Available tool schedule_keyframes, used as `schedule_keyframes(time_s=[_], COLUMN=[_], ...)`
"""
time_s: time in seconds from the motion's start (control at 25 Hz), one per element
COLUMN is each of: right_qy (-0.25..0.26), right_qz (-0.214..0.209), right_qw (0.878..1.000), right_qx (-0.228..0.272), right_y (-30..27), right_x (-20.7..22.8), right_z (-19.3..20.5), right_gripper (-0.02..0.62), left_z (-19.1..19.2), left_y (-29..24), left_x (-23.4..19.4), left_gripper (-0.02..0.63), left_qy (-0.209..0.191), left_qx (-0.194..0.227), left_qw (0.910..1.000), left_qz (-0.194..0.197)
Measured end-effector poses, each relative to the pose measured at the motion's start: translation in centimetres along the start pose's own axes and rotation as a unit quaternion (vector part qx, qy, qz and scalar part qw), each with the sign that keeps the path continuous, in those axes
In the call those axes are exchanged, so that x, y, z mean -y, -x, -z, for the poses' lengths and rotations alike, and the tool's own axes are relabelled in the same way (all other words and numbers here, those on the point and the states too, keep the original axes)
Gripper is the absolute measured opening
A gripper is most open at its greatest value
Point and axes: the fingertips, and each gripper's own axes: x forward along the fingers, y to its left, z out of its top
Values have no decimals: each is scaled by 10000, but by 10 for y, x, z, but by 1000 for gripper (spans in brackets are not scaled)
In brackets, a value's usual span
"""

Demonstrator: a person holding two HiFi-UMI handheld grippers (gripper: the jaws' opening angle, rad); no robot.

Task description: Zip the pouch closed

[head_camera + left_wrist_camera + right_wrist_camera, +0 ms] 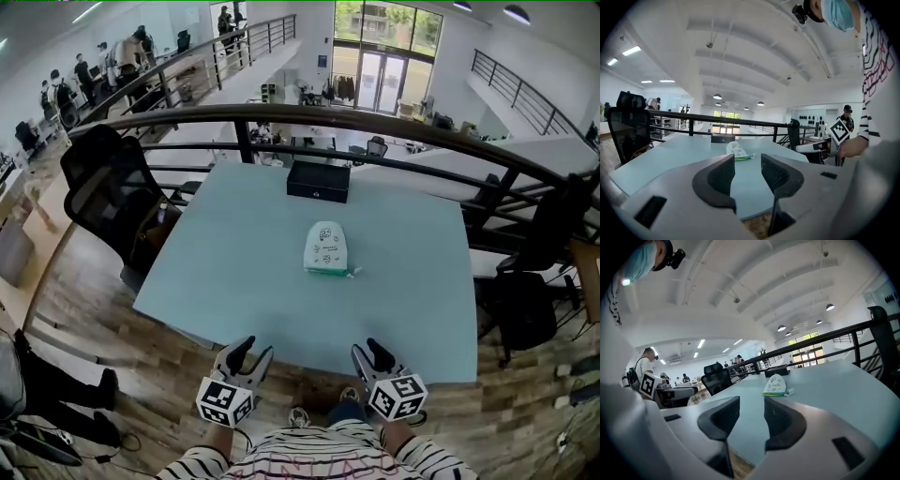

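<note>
A small white pouch (pixel 326 248) with printed figures and a green zipper edge lies flat in the middle of the pale blue table (pixel 234 281). The same pouch (pixel 737 150) shows far ahead in the left gripper view, and the pouch (pixel 776 385) likewise in the right gripper view. My left gripper (pixel 250 354) hovers at the table's near edge, open, nothing between its jaws. My right gripper (pixel 367 355) is beside it at the same edge, open and empty too. Both are well short of the pouch.
A black box (pixel 319 181) sits at the table's far edge behind the pouch. A black office chair (pixel 112 197) stands at the left, another chair (pixel 525 300) at the right. A dark railing (pixel 375 122) runs behind the table.
</note>
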Motion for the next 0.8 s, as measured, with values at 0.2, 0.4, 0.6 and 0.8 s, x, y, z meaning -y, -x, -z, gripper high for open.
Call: schedule_keyframes(time_s=[0.2, 0.4, 0.6, 0.8], right_qy=[63, 165, 317, 502], right_qz=[108, 98, 26, -86], right_qw=[9999, 9997, 9992, 9981], right_qx=[-33, -133, -225, -342], right_y=[-14, -33, -58, -87], right_x=[14, 34, 54, 75], right_z=[-5, -15, -29, -42], right_gripper=[170, 170, 170, 170], left_z=[-3, -6, -10, -16], left_y=[-27, -49, -73, -102], left_x=[0, -4, -17, -25], left_gripper=[153, 153, 153, 153], left_qy=[-21, 22, 117, 102], left_qx=[-24, -73, -93, -102], left_qw=[9998, 9999, 9998, 9997], left_qz=[181, 134, -104, -211])
